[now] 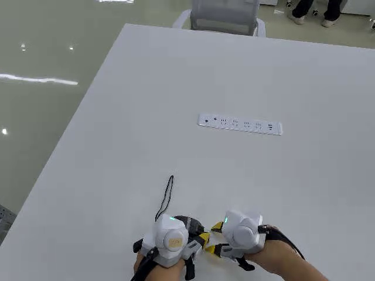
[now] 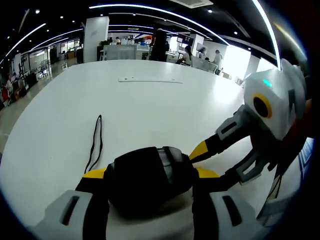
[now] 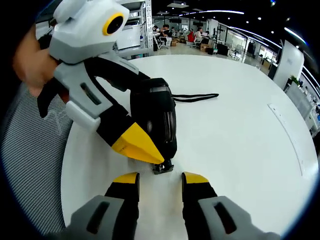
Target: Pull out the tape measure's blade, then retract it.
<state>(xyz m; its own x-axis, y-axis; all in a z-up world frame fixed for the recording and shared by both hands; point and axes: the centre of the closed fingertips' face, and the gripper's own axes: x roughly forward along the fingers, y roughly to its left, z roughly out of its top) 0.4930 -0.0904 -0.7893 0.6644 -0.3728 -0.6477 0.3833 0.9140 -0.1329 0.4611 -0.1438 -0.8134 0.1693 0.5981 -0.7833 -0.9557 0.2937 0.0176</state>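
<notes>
We count two grippers and one tape measure: the left gripper (image 2: 150, 175) is clamped on the sides of the tape measure (image 3: 156, 117), which rests on the white table (image 1: 176, 88) near the person. The right gripper (image 3: 159, 179) holds its yellow-tipped jaws apart, with the blade's metal hook (image 3: 163, 167) just ahead of the gap. The case is black and rounded, the hook sits at its mouth, and one thin black cord (image 1: 166, 199) trails from it; farther out lie one white power strip (image 1: 240, 124) and one grey chair (image 1: 224, 14).
</notes>
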